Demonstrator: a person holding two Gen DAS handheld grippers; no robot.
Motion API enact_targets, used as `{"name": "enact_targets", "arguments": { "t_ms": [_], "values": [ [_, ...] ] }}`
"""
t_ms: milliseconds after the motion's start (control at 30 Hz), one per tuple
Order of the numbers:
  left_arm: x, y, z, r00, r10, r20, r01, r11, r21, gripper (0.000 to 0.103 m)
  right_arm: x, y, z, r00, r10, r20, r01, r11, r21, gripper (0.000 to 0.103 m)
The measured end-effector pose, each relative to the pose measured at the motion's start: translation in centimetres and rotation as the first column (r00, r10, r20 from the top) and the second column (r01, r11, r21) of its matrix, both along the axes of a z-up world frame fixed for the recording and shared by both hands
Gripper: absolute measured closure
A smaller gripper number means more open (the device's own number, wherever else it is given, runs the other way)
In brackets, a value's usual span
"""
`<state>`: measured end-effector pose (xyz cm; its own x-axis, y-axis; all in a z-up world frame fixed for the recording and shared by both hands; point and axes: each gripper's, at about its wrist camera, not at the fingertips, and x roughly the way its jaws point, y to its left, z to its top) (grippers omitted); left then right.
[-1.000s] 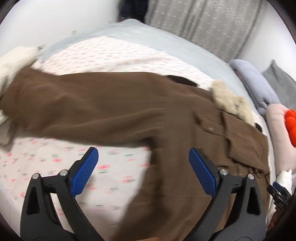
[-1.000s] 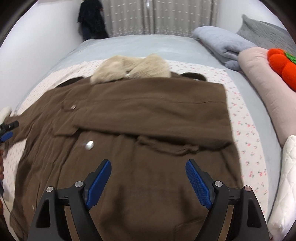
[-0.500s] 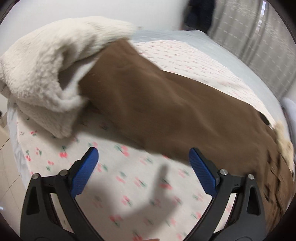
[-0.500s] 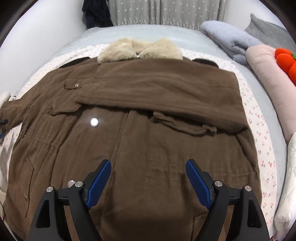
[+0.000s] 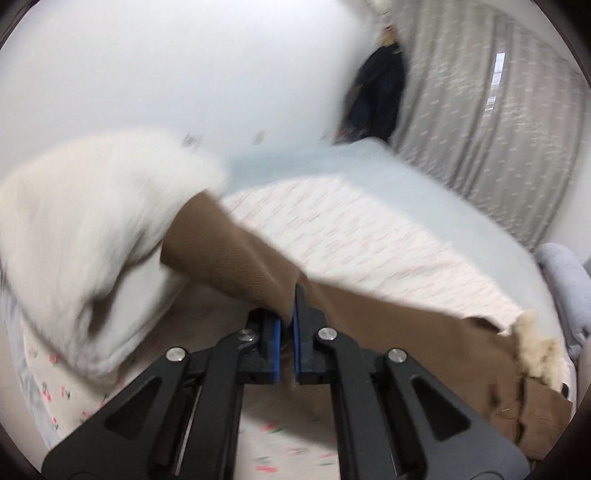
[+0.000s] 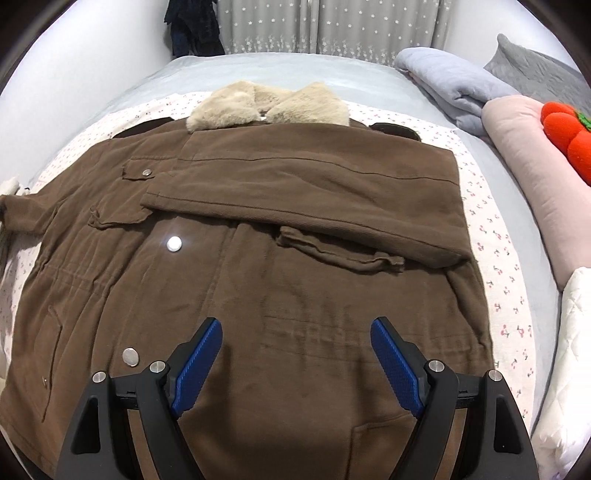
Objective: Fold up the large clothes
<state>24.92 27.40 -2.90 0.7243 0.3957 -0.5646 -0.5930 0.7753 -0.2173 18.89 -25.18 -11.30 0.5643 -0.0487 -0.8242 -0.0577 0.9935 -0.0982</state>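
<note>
A brown coat (image 6: 258, 295) with a beige fur collar (image 6: 266, 107) lies front-up on the bed. One sleeve (image 6: 314, 184) is folded across its chest. The other sleeve (image 5: 229, 251) stretches out to the left and ends in a white fleece cuff (image 5: 85, 240). My left gripper (image 5: 290, 321) has its jaws closing on this sleeve just behind the cuff, and brown cloth is pinched between the blue pads. My right gripper (image 6: 295, 365) hangs open over the coat's lower front, with nothing between its fingers.
The coat rests on a cherry-print sheet (image 6: 491, 258). At the right are a folded grey blanket (image 6: 450, 85), a pink pillow (image 6: 524, 147), an orange plush (image 6: 569, 136) and a white quilt (image 6: 569, 369). A dark garment (image 6: 192, 26) hangs by the curtain (image 6: 332, 26).
My left gripper swung left along the outstretched sleeve to its cuff end and went from wide open to closed on the brown cloth. The right gripper has stayed open over the coat.
</note>
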Motion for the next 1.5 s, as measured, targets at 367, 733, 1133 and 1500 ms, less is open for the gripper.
{"name": "enact_targets", "arguments": {
  "t_ms": [367,733,1133,1500],
  "values": [
    [5.6,-16.9,10.4,0.903,-0.414,0.113,0.399,0.907,0.131,0.097,0.3,-2.1,2.1,0.999,-0.027,0.041,0.026,0.999,0.024,0.018],
    [8.7,-35.6,8.1,0.695,-0.718,0.049,0.714,0.696,0.075,0.097,0.9,-5.8,3.2,0.993,-0.106,0.060,0.099,0.988,0.117,0.018],
    [5.1,-44.3,-4.6,0.265,-0.908,-0.323,0.932,0.328,-0.155,0.058,1.0,-9.6,2.7,0.982,-0.185,0.034,0.177,0.970,0.165,0.018],
    [6.7,-32.0,-0.2,0.490,-0.794,-0.359,0.866,0.489,0.102,0.026,6.0,-8.3,3.1,0.991,-0.127,0.049,0.105,0.945,0.309,0.018]
  ]
}}
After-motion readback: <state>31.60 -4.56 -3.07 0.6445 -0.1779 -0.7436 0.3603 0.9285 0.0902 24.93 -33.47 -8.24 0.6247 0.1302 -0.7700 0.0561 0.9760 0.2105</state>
